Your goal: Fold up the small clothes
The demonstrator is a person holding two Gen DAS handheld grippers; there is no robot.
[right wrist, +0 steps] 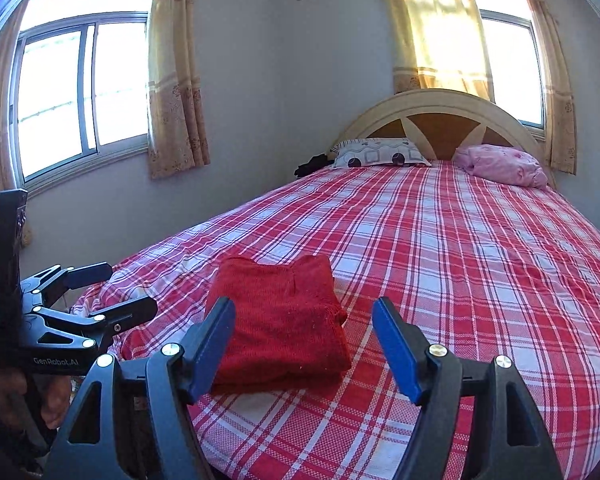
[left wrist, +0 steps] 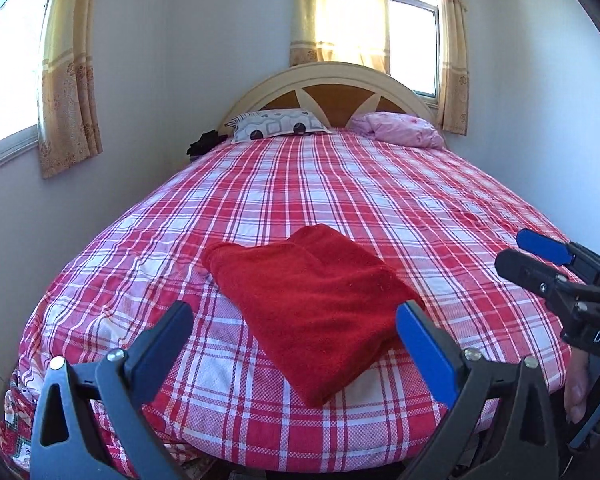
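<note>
Left tongs (left wrist: 296, 340) wide open, right tongs (right wrist: 304, 344) empty

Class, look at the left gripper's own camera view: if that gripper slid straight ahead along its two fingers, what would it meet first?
Most likely the folded red garment, lying on the plaid bedsheet directly between and ahead of the open left gripper. Nothing stands in front of it, though depth is uncertain.

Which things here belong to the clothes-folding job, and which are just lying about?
Part of the job:
- red garment, folded on the bed
- left hand-held gripper, open
- right hand-held gripper, open

Just lying about:
- patterned pillow
- pink bundle
- dark item beside the pillow
- curtains
</note>
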